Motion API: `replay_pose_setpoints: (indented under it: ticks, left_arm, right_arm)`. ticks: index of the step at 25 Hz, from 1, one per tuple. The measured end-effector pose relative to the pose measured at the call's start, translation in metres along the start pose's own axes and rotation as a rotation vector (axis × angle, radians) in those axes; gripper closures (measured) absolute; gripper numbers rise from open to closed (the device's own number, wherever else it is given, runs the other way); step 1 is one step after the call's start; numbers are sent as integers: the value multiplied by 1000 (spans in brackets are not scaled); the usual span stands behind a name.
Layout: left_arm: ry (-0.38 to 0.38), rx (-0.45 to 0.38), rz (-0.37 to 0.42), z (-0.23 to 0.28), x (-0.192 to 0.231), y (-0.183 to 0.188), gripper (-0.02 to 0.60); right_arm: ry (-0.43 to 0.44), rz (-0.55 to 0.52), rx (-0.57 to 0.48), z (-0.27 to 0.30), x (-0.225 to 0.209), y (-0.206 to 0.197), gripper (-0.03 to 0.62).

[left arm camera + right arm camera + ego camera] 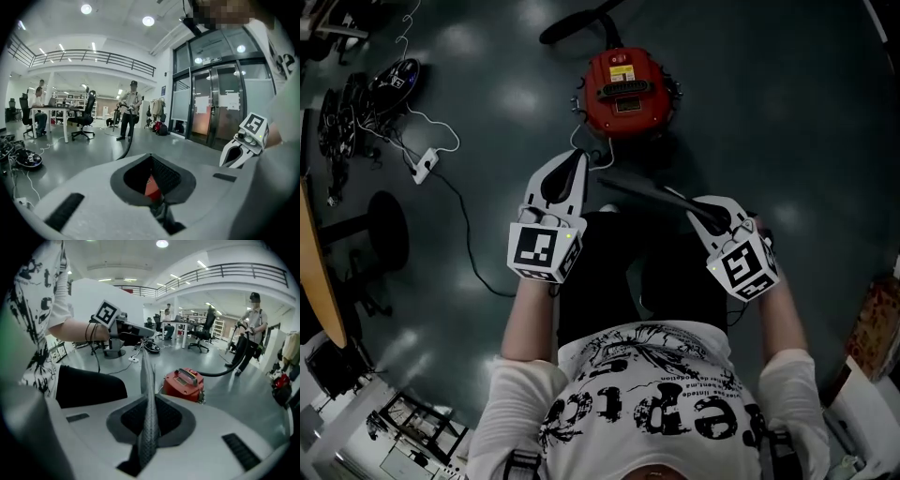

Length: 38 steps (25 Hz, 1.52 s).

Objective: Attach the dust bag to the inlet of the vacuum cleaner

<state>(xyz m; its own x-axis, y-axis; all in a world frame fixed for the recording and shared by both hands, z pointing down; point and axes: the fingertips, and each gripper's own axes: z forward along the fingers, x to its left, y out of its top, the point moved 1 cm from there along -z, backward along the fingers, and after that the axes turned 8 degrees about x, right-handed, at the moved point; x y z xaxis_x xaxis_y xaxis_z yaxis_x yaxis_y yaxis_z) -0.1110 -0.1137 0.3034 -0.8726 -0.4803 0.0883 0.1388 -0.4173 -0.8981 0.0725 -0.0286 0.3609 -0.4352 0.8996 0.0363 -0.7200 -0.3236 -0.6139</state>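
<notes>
The red vacuum cleaner point(628, 94) stands on the grey floor ahead of me, and it is also in the right gripper view point(183, 383). A dark, flat dust bag point(647, 190) stretches between my two grippers above my lap. My right gripper point(698, 208) is shut on one end of it, and the bag point(149, 394) runs edge-on out of its jaws. My left gripper point(579, 161) is shut on the other end, where a bit of grey fabric shows in its pinch point(161, 212). A sliver of the red vacuum cleaner point(151, 187) shows through the gap.
A black hose point(581, 23) leaves the vacuum cleaner at the top. A power strip point(425, 164) with white cable and a black device point(394, 80) lie at left, near a stool base point(384, 225). A person point(251, 333) holds the hose farther off, near desks and chairs.
</notes>
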Motion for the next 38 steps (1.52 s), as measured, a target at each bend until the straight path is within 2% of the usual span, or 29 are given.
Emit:
replay_pose_setpoints:
  ticks: [2, 4, 9, 12, 16, 23, 28, 31, 34, 38]
  left_arm:
    - [-42, -28, 3, 24, 5, -24, 578]
    - [-67, -42, 45, 46, 9, -44, 578]
    - [-20, -106, 131, 80, 27, -86, 578]
    - [16, -107, 197, 93, 37, -101, 578]
    - [15, -58, 212, 117, 48, -118, 568]
    - [18, 1, 377, 179, 68, -115, 445]
    - [-55, 101, 489, 222, 72, -115, 339]
    - [-75, 154, 582, 237, 77, -113, 339]
    - [-95, 178, 629, 247, 79, -110, 339]
    - [-105, 138, 712, 262, 70, -105, 341]
  right_arm:
    - [0, -61, -22, 31, -4, -20, 569]
    - [-9, -112, -41, 61, -10, -38, 569]
    - [-49, -208, -61, 118, -20, -77, 569]
    - [-42, -215, -67, 143, -23, -92, 569]
    - [-2, -187, -53, 162, -26, -105, 569]
    - [77, -186, -44, 174, -32, -109, 569]
    - [124, -190, -28, 181, -29, -114, 569]
    - [127, -211, -22, 184, -31, -117, 569]
    - [105, -224, -33, 186, -37, -118, 569]
    - [87, -214, -57, 187, -41, -119, 569]
